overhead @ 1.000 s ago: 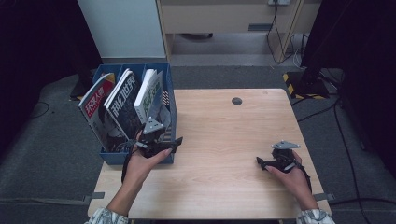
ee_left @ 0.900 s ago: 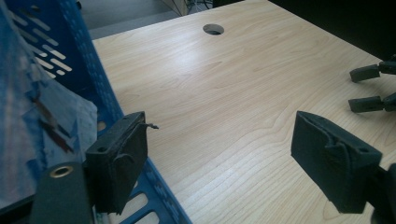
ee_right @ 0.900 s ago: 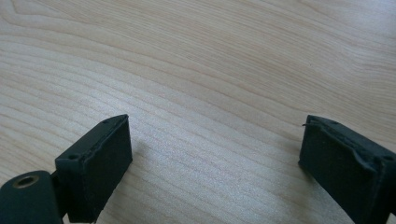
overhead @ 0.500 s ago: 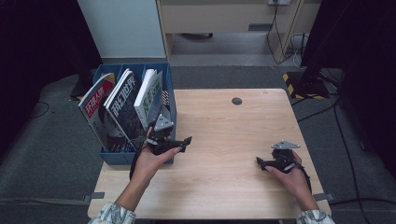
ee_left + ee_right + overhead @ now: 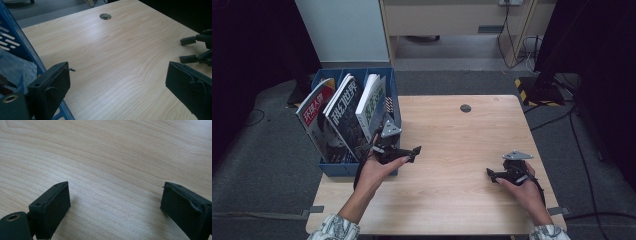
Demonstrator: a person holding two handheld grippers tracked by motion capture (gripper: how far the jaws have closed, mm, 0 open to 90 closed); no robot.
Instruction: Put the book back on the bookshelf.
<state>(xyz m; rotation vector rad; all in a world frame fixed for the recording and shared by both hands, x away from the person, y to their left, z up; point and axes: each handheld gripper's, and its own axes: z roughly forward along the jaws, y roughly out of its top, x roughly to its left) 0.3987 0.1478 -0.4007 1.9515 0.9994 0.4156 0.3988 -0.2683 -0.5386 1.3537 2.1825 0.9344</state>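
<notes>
Wooden bench (image 5: pixel 452 150), light grain, round cable hole (image 5: pixel 466 108) near far edge. Blue bin (image 5: pixel 393 85) at bench's left edge, three magazines (image 5: pixel 343 112) upright inside, leaning. Left gripper (image 5: pixel 411 152) just beside bin's near right corner, over bench, jaws spread wide, nothing between; bin wall at left in left gripper view. Right gripper (image 5: pixel 490 173) low at bench's right near side, well apart from bin, jaws spread, empty.

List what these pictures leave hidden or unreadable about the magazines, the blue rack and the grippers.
- Magazines: high view, lower halves hidden by the blue rack; cover text too small.
- Rack in the left gripper view: cut off by the left edge.
- Right gripper: high view, too small to judge its opening.
- Left gripper: its hand covers the rear.
</notes>
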